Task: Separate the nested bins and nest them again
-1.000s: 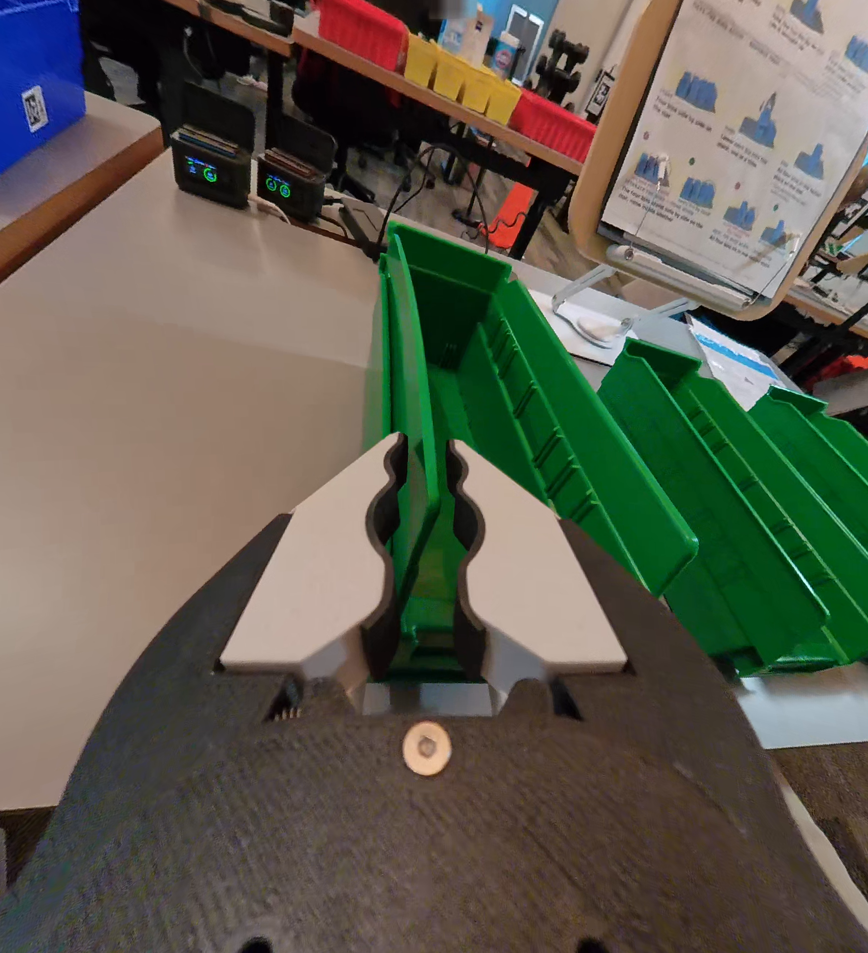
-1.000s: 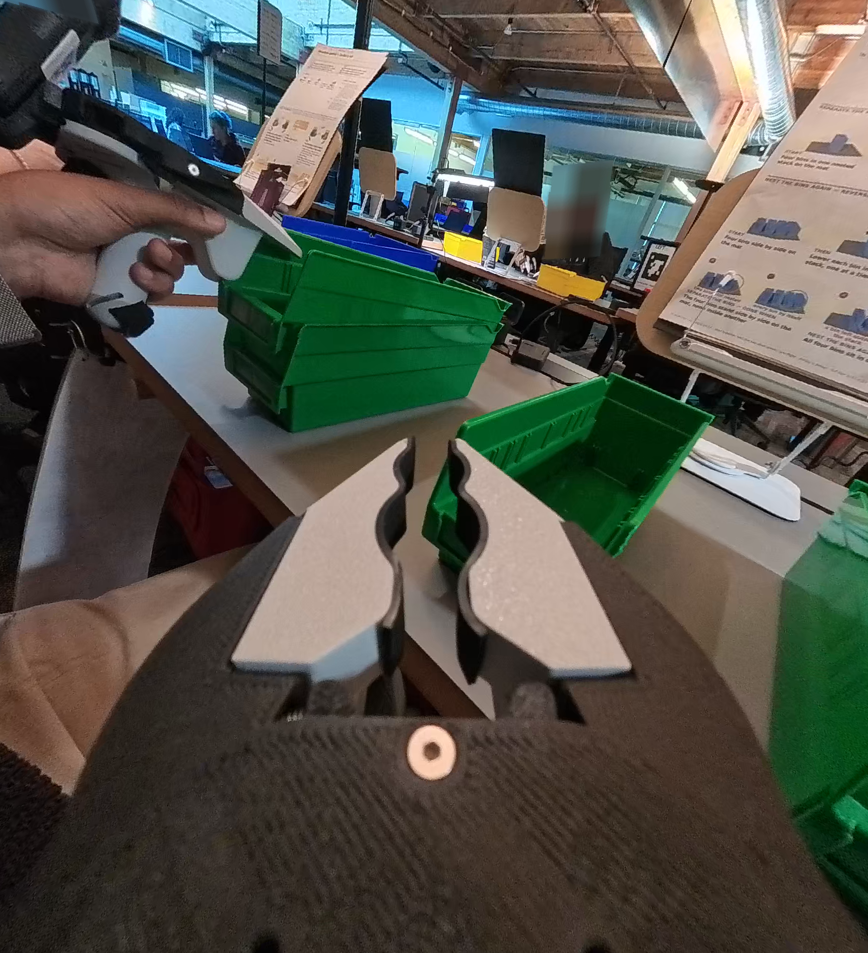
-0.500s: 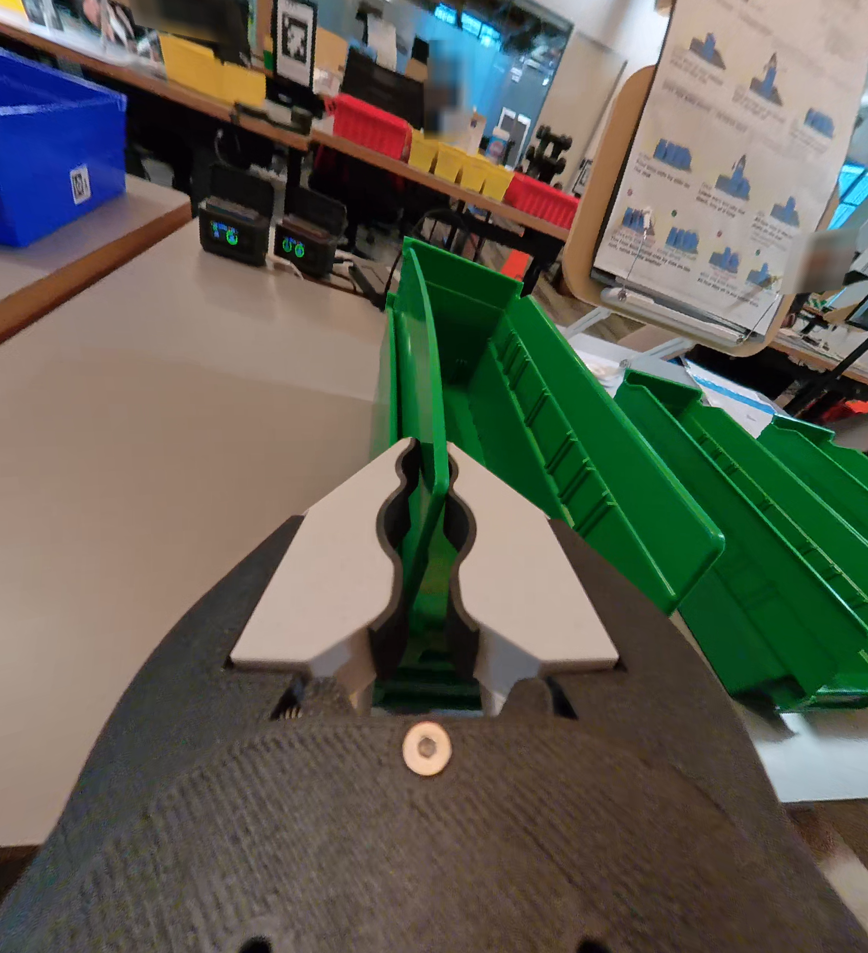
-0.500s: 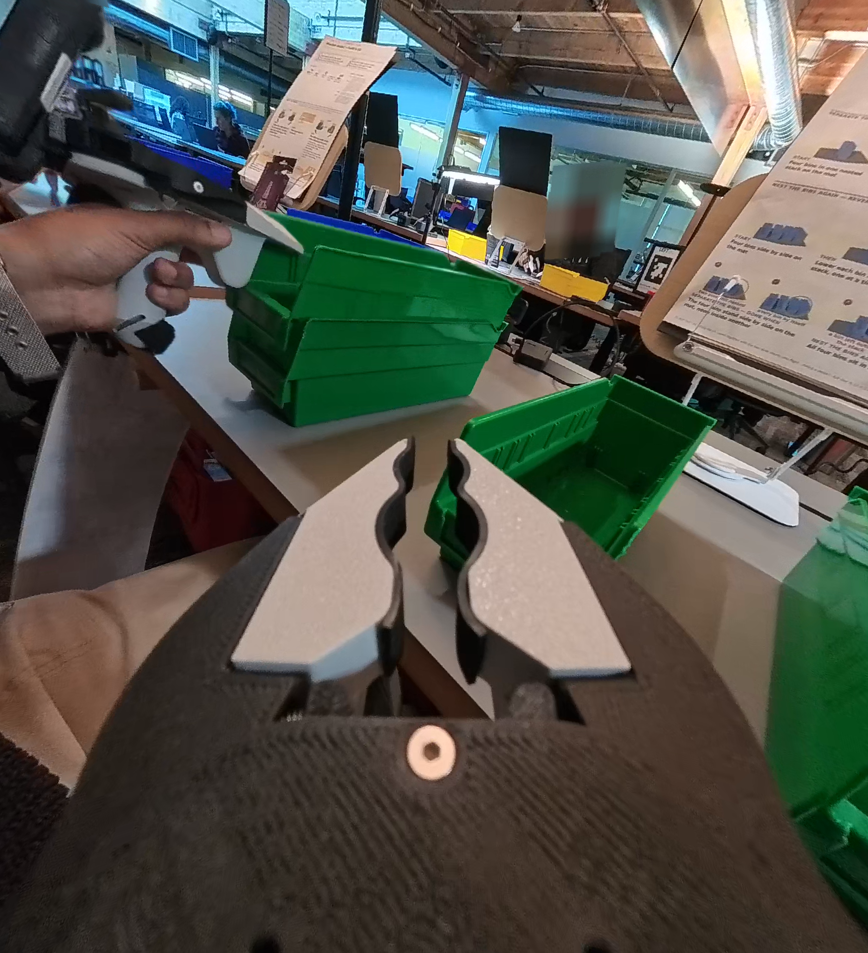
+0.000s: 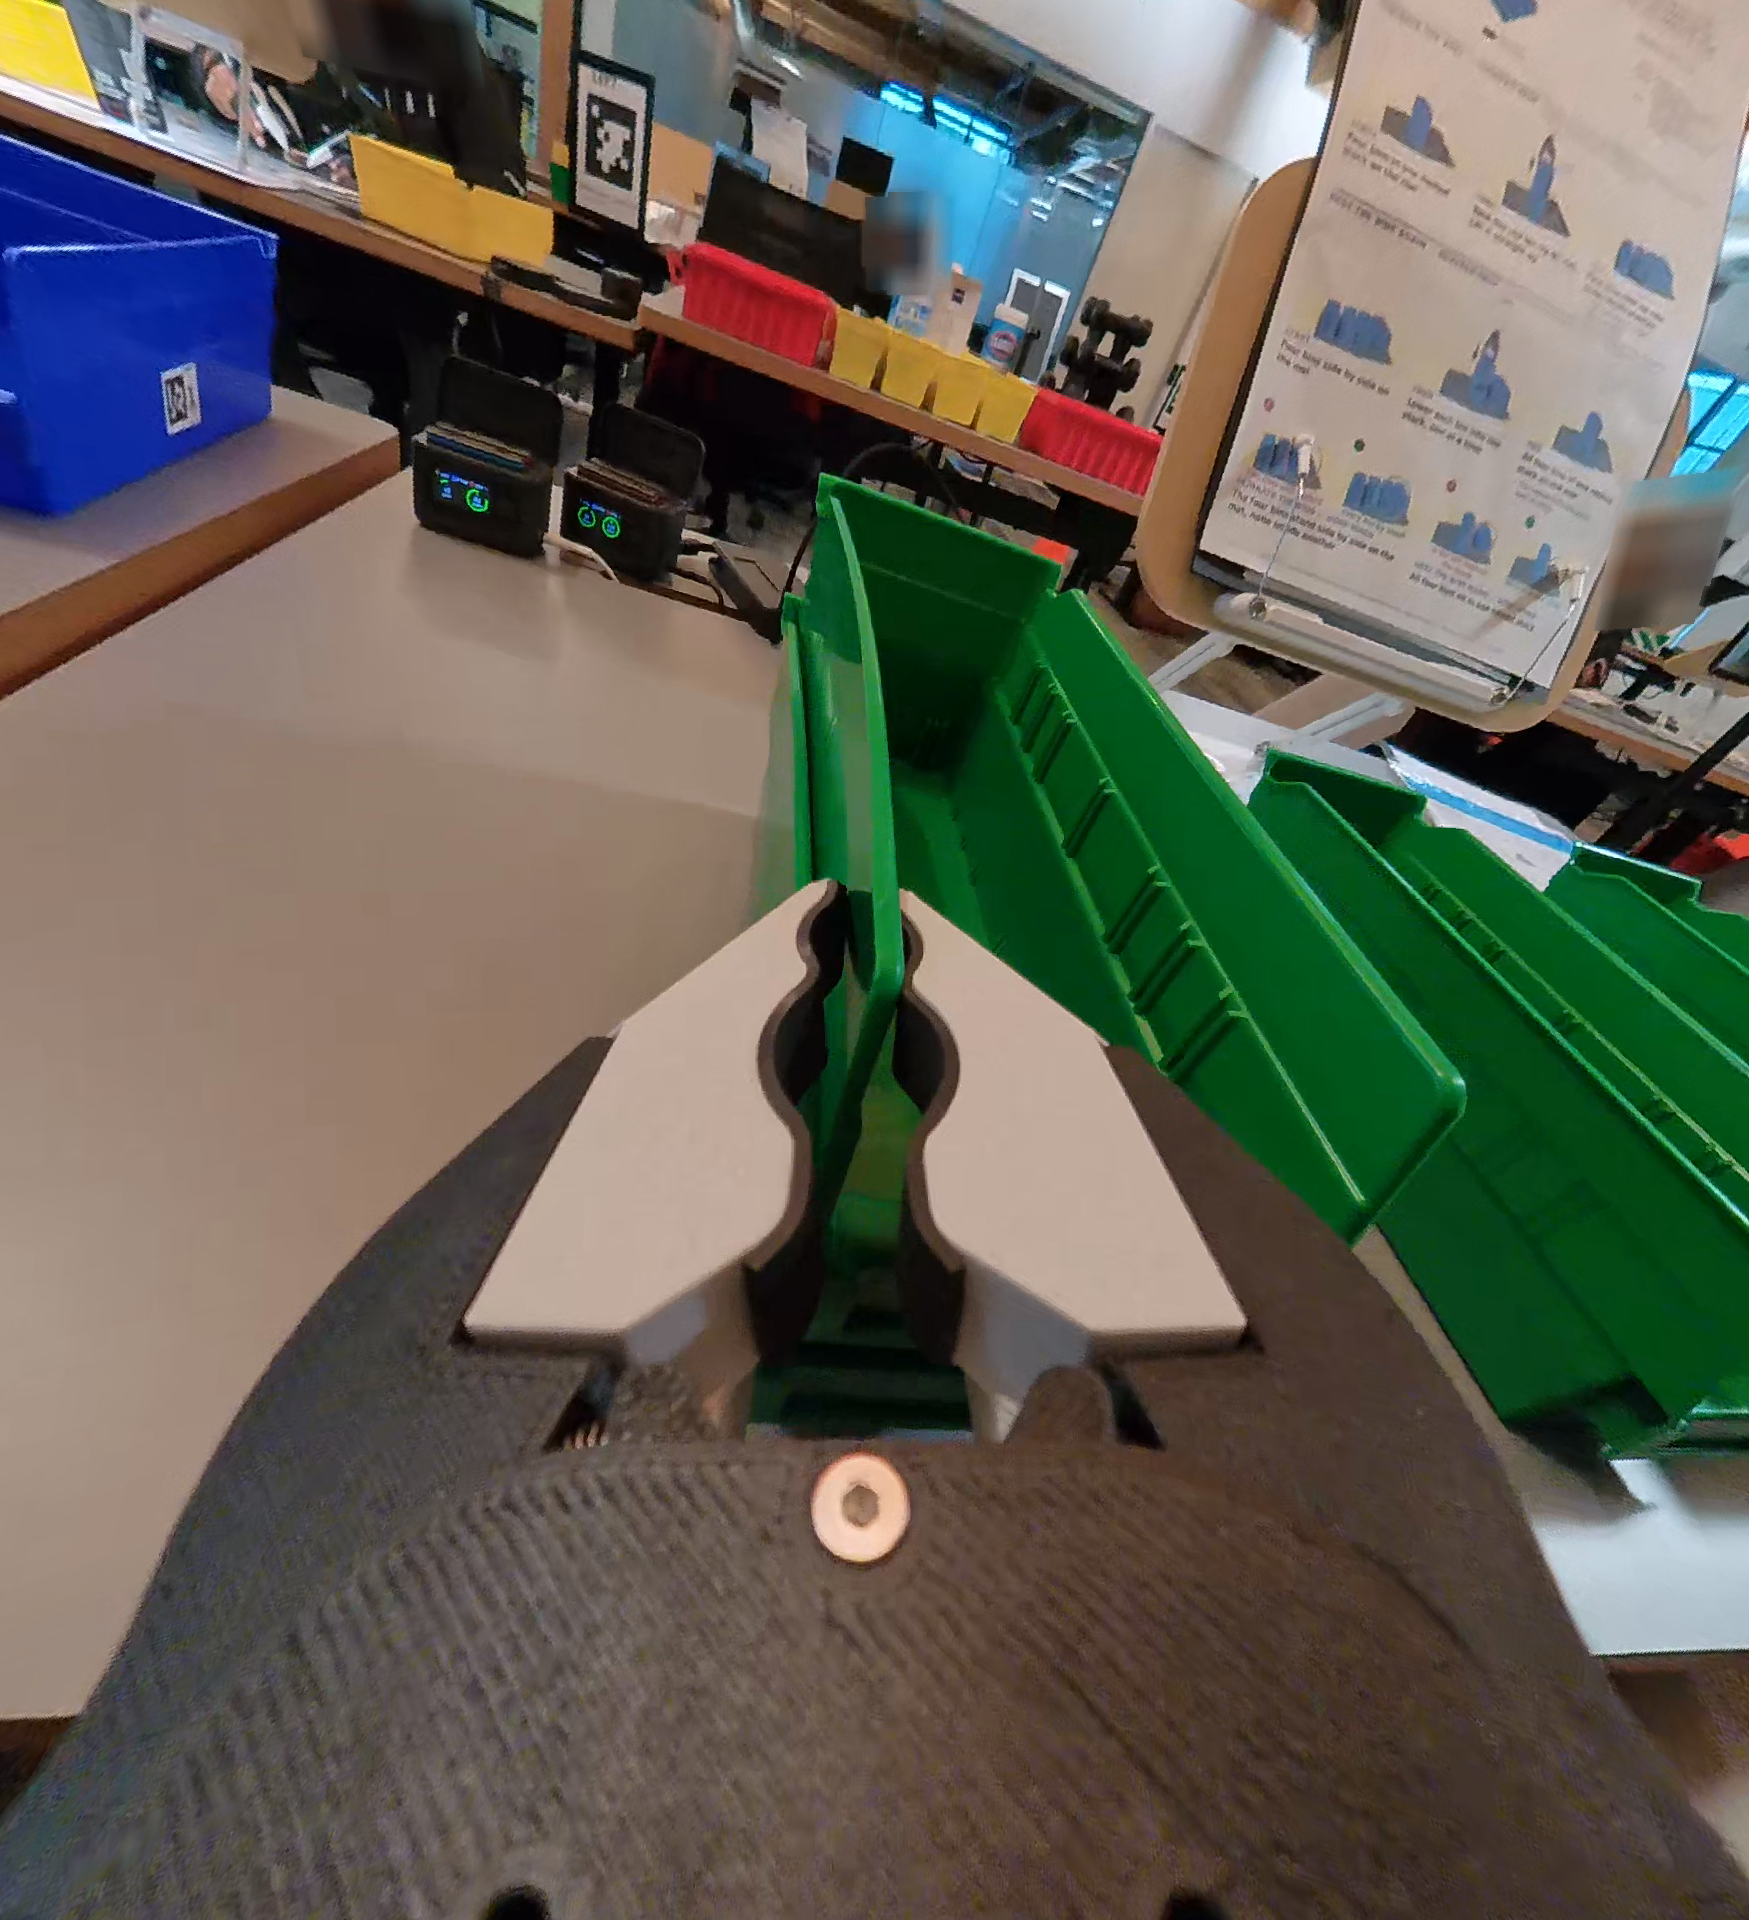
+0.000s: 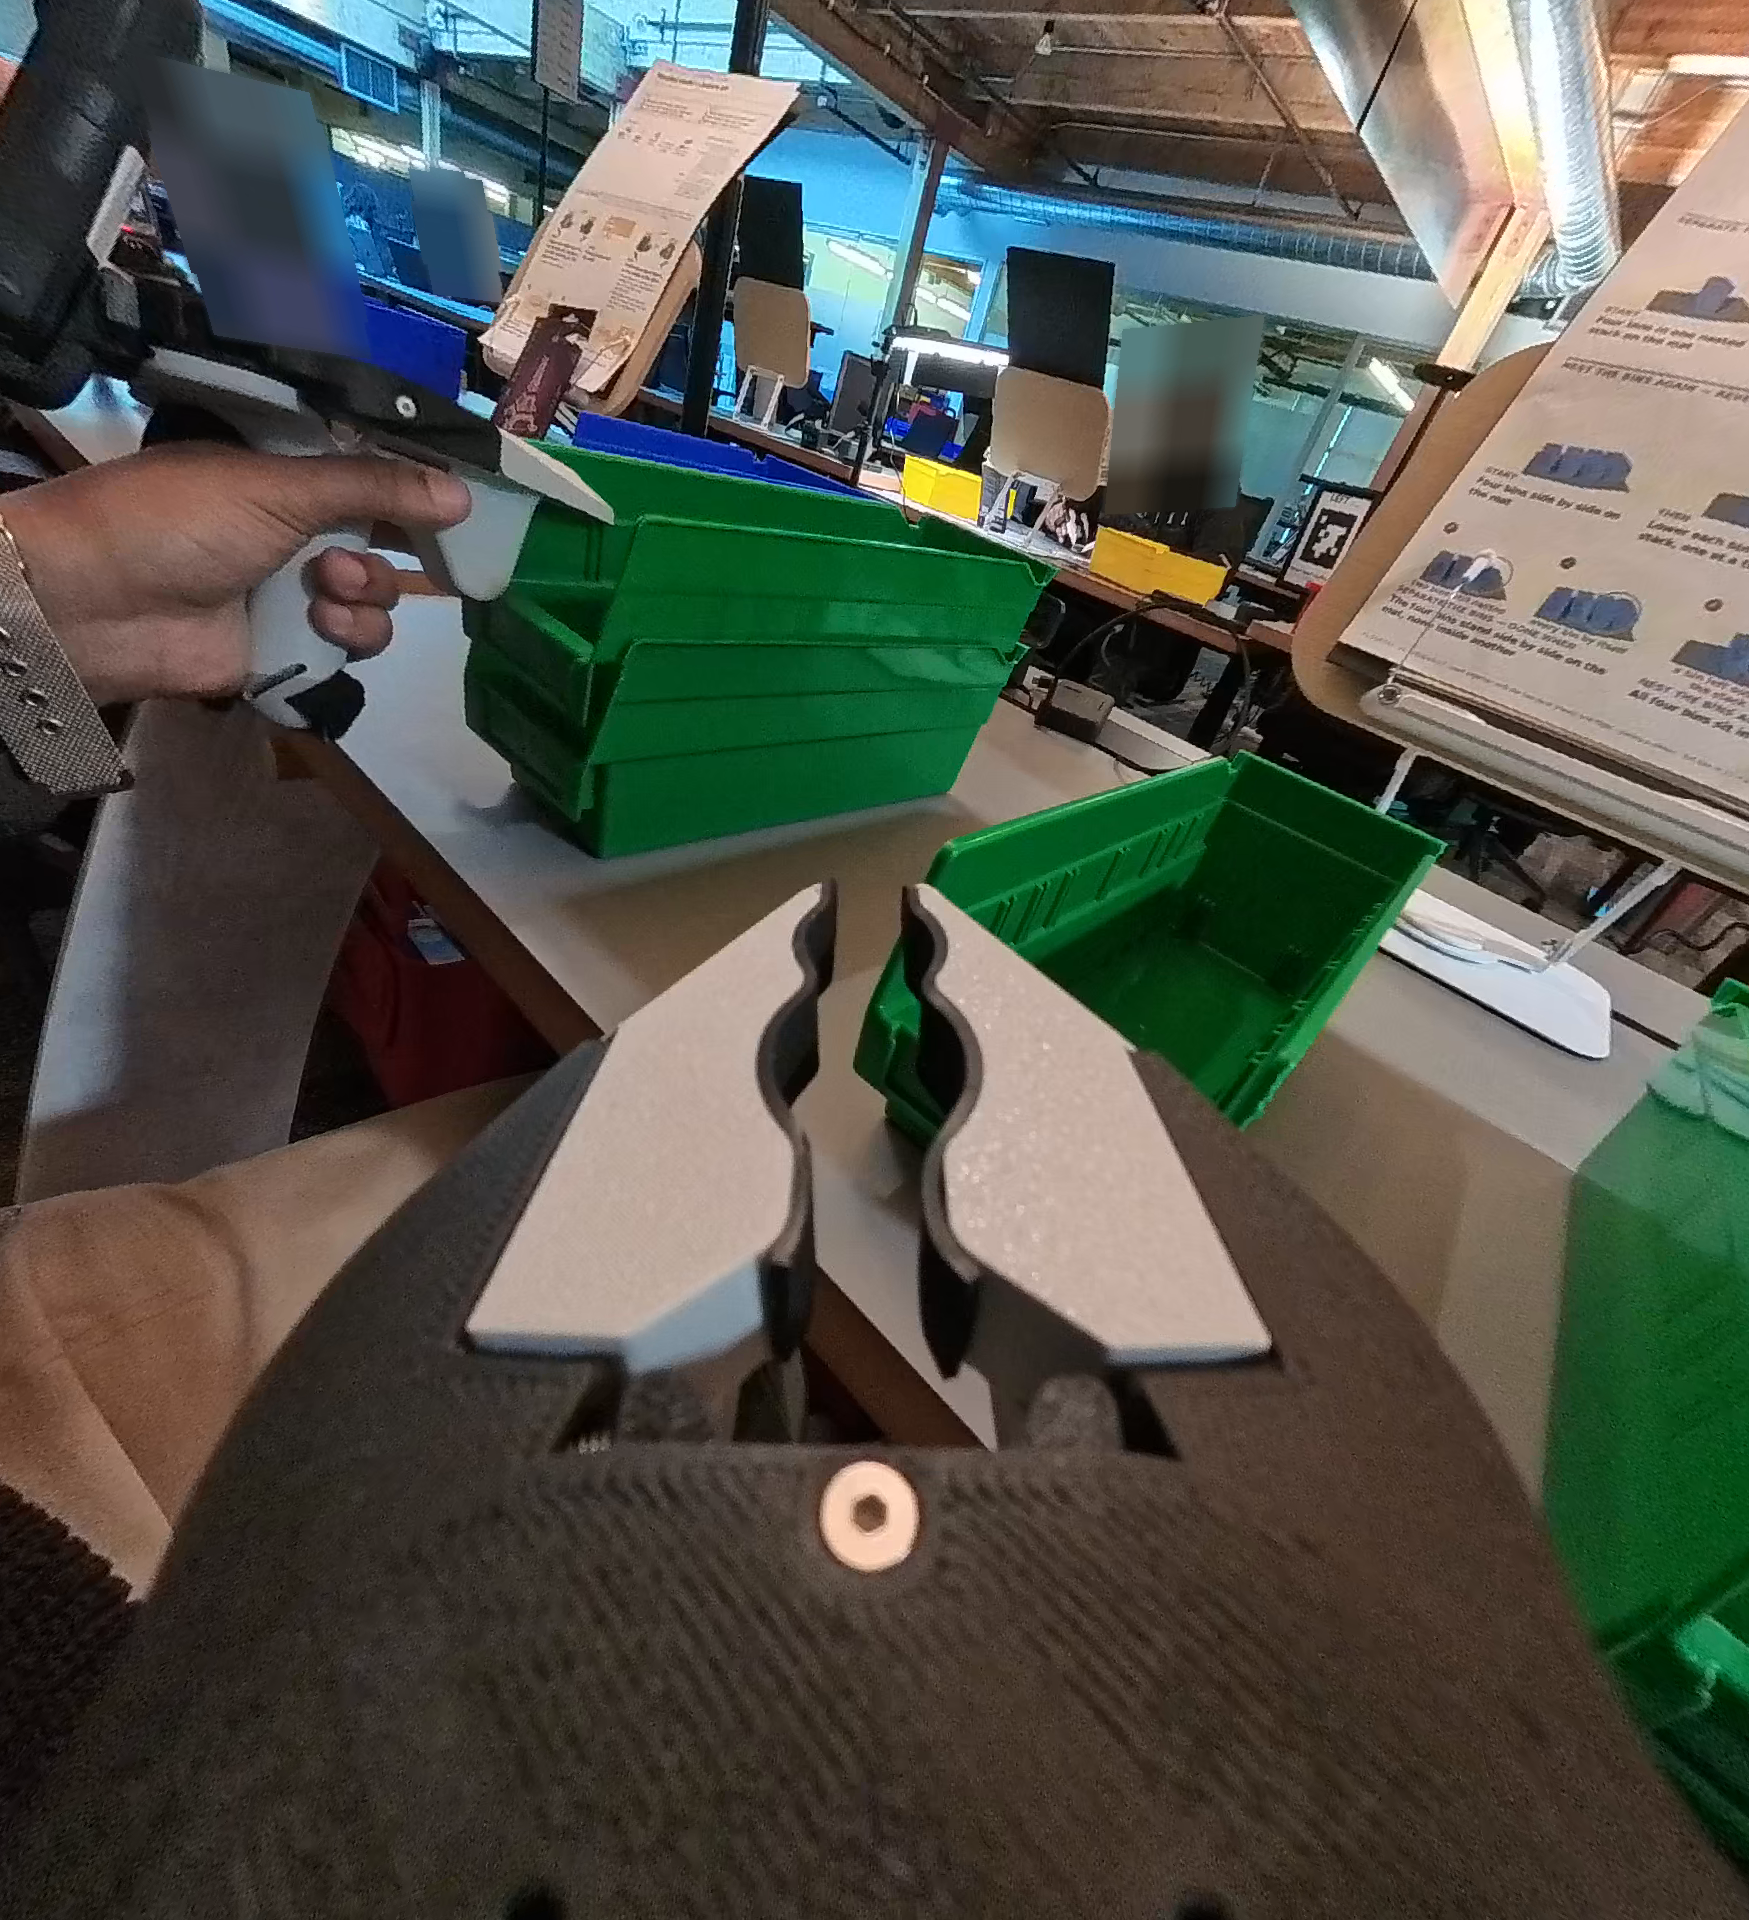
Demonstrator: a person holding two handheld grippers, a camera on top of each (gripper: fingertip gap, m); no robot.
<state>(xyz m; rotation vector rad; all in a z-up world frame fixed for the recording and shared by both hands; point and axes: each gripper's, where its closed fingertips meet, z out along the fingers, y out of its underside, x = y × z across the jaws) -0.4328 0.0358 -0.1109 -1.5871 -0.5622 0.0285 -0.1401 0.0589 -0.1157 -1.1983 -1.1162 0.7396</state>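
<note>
My left gripper (image 5: 870, 914) is shut on the left side wall of the top green bin (image 5: 1078, 831), at its near end. In the right wrist view that bin (image 6: 808, 561) sits on top of a nested stack of green bins (image 6: 776, 748), with the left gripper (image 6: 558, 488) at its upper left corner. A single green bin (image 6: 1192, 935) stands open in mid table, and it also shows in the left wrist view (image 5: 1535, 1091). My right gripper (image 6: 870, 925) is empty, its jaws a narrow gap apart, over the table's front edge just left of that bin.
Another green bin (image 6: 1701, 1351) stands at the right edge. An instruction board on a white stand (image 6: 1618, 582) is behind the bins. Two black chargers (image 5: 558, 499) and a blue bin (image 5: 70, 343) sit far left. A person's hand (image 6: 226, 561) holds the left gripper.
My left gripper's jaws have closed tighter on the bin wall and it has tilted upward with the top bin. My right gripper has stayed put with the same narrow gap.
</note>
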